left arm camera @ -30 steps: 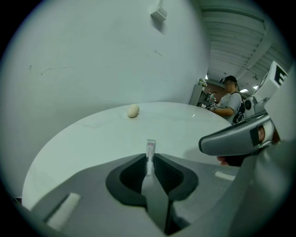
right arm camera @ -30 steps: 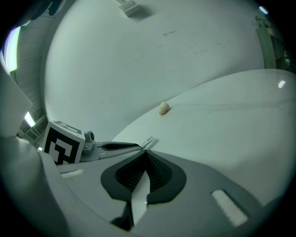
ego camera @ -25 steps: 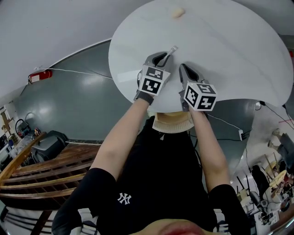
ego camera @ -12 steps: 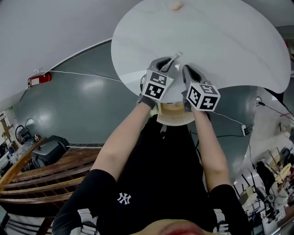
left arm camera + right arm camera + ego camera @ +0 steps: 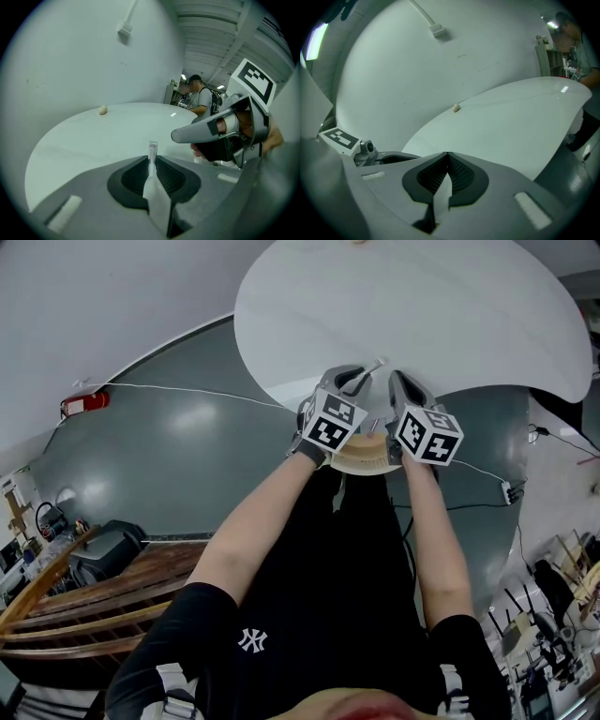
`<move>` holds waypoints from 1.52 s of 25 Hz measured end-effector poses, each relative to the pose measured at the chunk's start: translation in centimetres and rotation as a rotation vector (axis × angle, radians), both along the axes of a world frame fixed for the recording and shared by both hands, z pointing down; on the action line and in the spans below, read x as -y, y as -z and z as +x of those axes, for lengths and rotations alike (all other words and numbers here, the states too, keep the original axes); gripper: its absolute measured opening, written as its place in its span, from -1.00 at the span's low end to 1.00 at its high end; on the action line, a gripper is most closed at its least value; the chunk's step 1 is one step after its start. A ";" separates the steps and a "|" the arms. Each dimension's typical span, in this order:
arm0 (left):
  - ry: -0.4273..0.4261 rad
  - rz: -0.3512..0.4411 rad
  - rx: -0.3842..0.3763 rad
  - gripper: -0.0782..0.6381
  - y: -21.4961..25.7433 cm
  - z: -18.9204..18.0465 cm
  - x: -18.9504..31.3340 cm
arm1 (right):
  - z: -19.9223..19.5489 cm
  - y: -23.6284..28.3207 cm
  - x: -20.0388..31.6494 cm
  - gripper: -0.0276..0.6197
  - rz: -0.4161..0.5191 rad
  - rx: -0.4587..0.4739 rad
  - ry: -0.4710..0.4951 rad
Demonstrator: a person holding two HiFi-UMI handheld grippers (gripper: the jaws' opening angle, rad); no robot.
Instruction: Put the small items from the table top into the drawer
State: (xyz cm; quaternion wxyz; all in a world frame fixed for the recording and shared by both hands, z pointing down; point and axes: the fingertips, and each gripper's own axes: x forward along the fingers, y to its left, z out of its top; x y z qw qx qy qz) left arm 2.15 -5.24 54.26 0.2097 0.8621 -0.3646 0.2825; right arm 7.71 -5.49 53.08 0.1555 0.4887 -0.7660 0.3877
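Gripping, left gripper (image 5: 151, 164): jaws clamped tight on slim white plastic tube (image 5: 153, 149), above the near edge of the round white table (image 5: 84, 145).
Right gripper (image 5: 446, 155): jaws pressed together, nothing between them.
Small beige lump (image 5: 102, 109): table's far edge.
Tan wooden drawer (image 5: 361, 457): under near edge, between both grippers.

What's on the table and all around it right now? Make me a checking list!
Surface: round white table.
Job's things: small beige lump near the far edge; thin white tube; what looks like a pale drawer under the near edge.
Clutter: nothing seen.
Grippers: left hand-held gripper shut on the tube; right hand-held gripper shut, empty.
Cables: white cable across the floor.
Surroundings: wooden slats; a person behind the table.
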 end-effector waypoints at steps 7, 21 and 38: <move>-0.067 -0.005 -0.015 -0.63 0.4 1.7 -5.0 | 1.2 0.5 -3.8 -0.85 0.008 -0.015 -0.040; -0.192 -0.032 -0.016 -0.63 -1.0 3.8 -12.3 | 3.2 0.5 -8.5 -0.85 0.019 -0.035 -0.124; -0.279 -0.083 0.032 -0.63 -5.0 6.2 -14.7 | 5.3 -2.1 -12.1 -0.85 -0.032 -0.038 -0.173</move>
